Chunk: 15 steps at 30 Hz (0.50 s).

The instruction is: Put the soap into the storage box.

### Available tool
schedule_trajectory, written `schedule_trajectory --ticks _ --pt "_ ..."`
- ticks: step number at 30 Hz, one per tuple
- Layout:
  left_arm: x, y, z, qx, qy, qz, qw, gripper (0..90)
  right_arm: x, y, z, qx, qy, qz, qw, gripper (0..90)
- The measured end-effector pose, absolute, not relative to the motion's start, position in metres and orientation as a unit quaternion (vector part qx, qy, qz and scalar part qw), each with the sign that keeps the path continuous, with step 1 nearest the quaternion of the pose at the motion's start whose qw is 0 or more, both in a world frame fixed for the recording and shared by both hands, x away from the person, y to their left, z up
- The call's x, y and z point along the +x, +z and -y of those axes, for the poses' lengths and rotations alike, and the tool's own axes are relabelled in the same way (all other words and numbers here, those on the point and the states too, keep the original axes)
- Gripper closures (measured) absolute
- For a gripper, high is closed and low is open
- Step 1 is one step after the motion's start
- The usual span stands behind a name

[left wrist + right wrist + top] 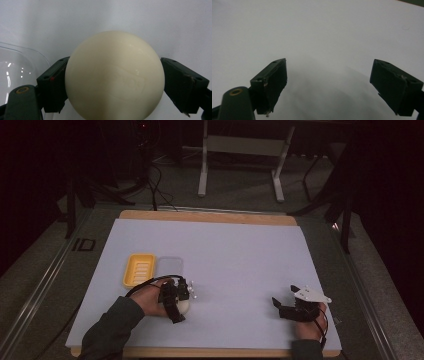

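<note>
A cream, rounded bar of soap [115, 75] with a faint embossed stamp sits between the two black jaws of my left gripper [179, 304], which is shut on it at both sides. This is at the front left of the white mat [240, 250], just in front of a yellow ridged soap dish [139, 269] and a clear lid [170, 266]. The lid's rounded corner [17, 65] lies close to the left of the soap. My right gripper [284, 295] rests at the front right, open, with bare mat between its jaws [329, 82].
The mat covers a wooden board whose edge [210, 216] runs along the back. Beyond it stand a white metal frame [240, 145] and cables [155, 180] on a dark floor. A metal rail [45, 280] borders the left side.
</note>
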<state>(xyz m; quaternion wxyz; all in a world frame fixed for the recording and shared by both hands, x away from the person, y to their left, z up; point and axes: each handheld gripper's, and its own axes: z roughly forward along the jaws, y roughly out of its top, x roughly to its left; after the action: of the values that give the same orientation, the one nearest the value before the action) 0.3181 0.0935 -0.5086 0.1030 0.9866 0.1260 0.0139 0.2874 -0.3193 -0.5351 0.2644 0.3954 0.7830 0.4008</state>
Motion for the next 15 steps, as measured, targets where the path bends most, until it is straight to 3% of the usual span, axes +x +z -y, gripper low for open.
schedule_trajectory --ticks 7,15 --pt "0.3189 -0.5065 -0.0958 0.986 0.016 -0.127 0.108 23.2 0.2874 -0.5352 0.3192 0.395 0.4 -0.783 0.264 14.2" --pt "0.3189 -0.5052 -0.0935 0.988 0.019 -0.118 0.098 23.7 0.2876 -0.5352 0.319 0.396 0.4 -0.784 0.264 14.2"
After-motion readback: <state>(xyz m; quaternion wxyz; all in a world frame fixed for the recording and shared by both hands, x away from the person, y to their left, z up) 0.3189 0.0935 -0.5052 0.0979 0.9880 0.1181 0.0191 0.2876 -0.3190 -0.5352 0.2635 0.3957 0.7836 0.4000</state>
